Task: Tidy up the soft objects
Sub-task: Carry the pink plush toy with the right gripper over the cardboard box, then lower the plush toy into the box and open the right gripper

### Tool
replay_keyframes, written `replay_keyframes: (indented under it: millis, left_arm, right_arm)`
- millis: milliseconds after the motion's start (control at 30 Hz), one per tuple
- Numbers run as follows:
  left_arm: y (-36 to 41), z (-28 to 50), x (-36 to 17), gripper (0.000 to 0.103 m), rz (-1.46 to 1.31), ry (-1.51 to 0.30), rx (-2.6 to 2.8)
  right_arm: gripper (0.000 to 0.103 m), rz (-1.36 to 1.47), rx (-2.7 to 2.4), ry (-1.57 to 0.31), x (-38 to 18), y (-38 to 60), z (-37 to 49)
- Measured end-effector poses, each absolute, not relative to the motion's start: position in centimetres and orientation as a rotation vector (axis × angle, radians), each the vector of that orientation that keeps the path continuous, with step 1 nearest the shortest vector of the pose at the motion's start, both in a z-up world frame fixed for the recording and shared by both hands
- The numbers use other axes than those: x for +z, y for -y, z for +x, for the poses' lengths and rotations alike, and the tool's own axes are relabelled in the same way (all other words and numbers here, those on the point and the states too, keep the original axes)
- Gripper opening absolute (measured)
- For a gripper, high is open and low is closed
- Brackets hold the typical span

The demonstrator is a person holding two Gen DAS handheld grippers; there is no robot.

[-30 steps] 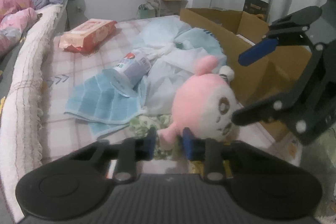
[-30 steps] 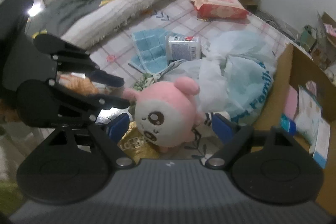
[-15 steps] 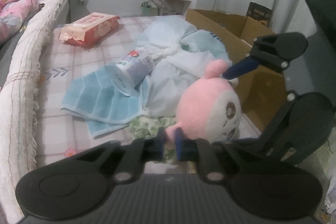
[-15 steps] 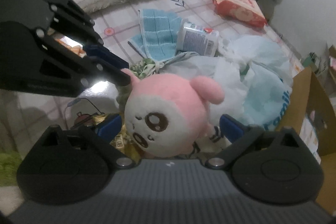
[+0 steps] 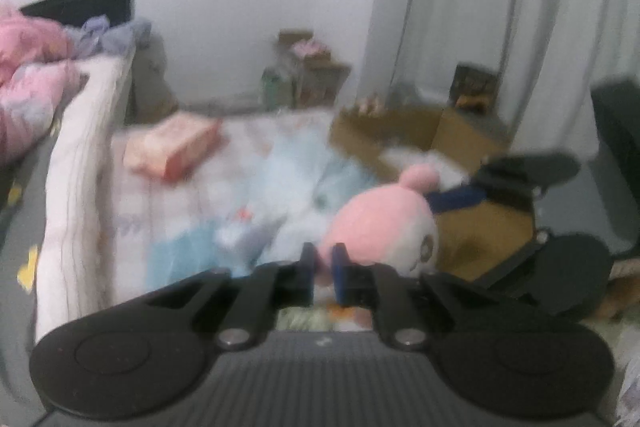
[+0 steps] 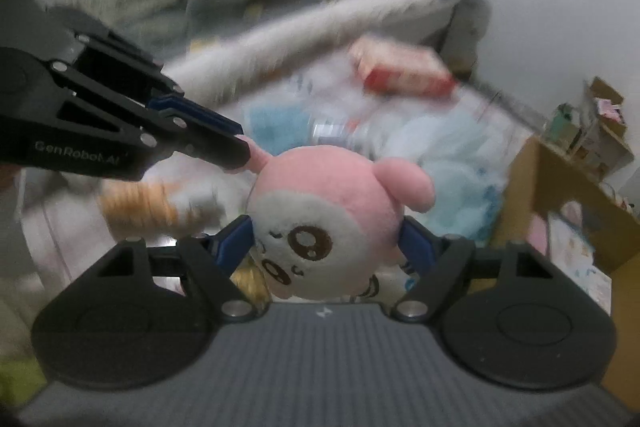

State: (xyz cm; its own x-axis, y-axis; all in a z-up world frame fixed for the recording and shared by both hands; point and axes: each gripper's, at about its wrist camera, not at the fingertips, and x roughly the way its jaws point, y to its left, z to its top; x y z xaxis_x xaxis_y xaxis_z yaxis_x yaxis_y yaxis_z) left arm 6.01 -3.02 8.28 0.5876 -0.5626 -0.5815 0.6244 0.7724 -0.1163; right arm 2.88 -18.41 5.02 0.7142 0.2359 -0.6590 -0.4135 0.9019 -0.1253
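The left gripper (image 5: 323, 269) pinches a thin pink limb of the round pink-and-white plush toy (image 5: 384, 223). The right gripper (image 5: 486, 223) clasps the toy's far side, before the brown cardboard box (image 5: 480, 223). A pink wipes packet (image 5: 172, 147) lies near the checked mattress's (image 5: 132, 207) far edge.

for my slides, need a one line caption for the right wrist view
Right gripper clamps pink plush toy while left gripper pinches its ear.

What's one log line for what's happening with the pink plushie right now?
plushie: lifted | left gripper: shut on ear | right gripper: clamps head | box: right of plushie | views: blurred
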Motion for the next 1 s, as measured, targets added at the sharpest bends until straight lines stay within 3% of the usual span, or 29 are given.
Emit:
replay_keyframes:
  millis: [233,300,367,400,633,767,1000]
  left_arm:
    - [8.9,5.7,14.7,0.014,0.086,-0.518,-0.839]
    - [11.1,5.8,15.3,0.025,0.081,-0.503,-0.861]
    - [13.4,6.1,15.2,0.072,0.069,-0.514,-0.873]
    - [14.3,6.3,15.0,0.078,0.057,-0.517,-0.868]
    - [15.8,7.1,11.7,0.085,0.075,-0.592,-0.838]
    - [13.6,8.4,9.9,0.092,0.069,-0.634,-0.773]
    - [8.4,10.4,7.1,0.095,0.001,-0.72,-0.652]
  right_arm:
    - [0.078,-0.052,0.237,-0.517,11.1,25.5,-1.8]
    - [0.078,0.011,0.194,-0.501,12.0,28.2,-2.9]
    - [0.078,0.064,0.148,-0.499,12.4,30.9,-3.7]
    - [0.078,0.09,0.124,-0.502,12.4,32.3,-4.0]
    - [0.078,0.348,0.012,-0.643,8.9,42.5,-2.3]
    - [0.078,0.492,-0.02,-0.77,4.9,47.3,1.5]
    - [0.078,0.689,-0.067,-0.94,-2.4,50.8,9.1]
